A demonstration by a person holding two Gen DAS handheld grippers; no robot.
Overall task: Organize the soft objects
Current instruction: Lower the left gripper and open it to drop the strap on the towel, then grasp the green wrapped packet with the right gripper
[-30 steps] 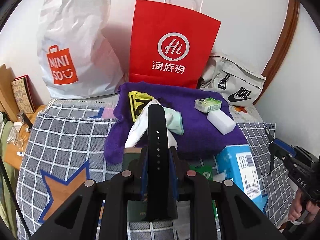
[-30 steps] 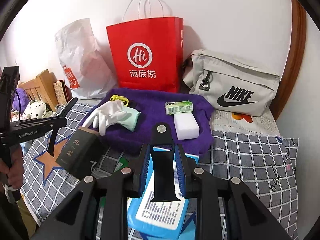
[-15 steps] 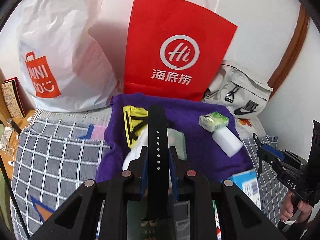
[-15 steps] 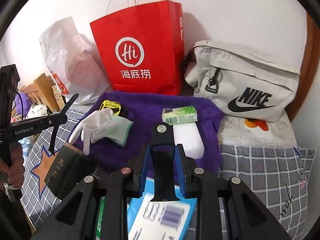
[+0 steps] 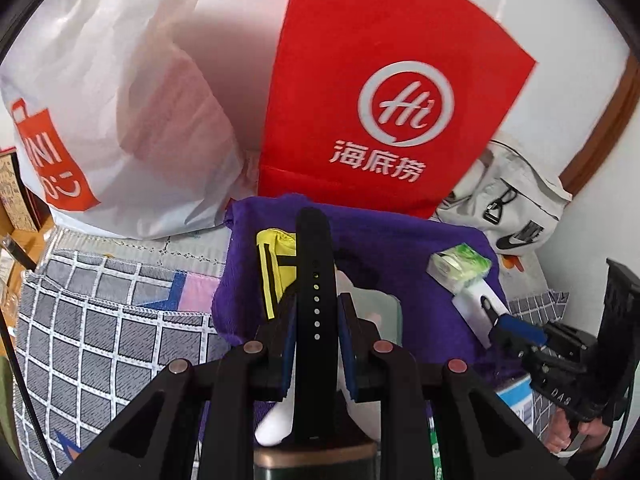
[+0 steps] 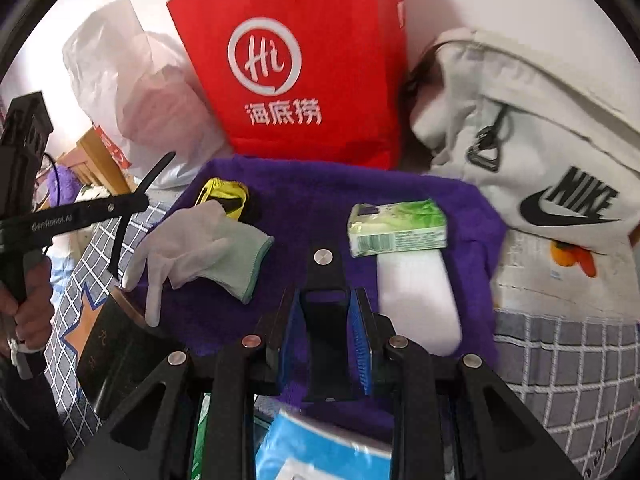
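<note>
A purple towel (image 5: 400, 264) (image 6: 320, 196) lies spread on the checked cover. On it are a white glove (image 6: 200, 248), a yellow-and-black cloth item (image 5: 272, 264) (image 6: 224, 196), a green tissue pack (image 6: 396, 228) (image 5: 460, 266) and a white foam block (image 6: 416, 300) (image 5: 472, 300). My left gripper (image 5: 316, 308) hangs above the towel's near edge, shut on a long black strap with holes (image 5: 314, 264). Over the towel's near right side, my right gripper (image 6: 326, 312) is shut on a short black strap piece (image 6: 324, 280). The glove is largely hidden behind my left fingers.
Against the wall stand a red paper bag (image 5: 380, 100), a white plastic bag (image 5: 120, 112) and a pale Nike bag (image 6: 540, 160). A dark box (image 6: 112, 356) and a blue pack (image 6: 320, 448) lie at the towel's near edge. A hand (image 6: 28, 312) grips the left tool.
Both grippers have moved forward and lower toward the purple towel, so the bags and towel items loom larger. Each still clamps its black strap piece.
</note>
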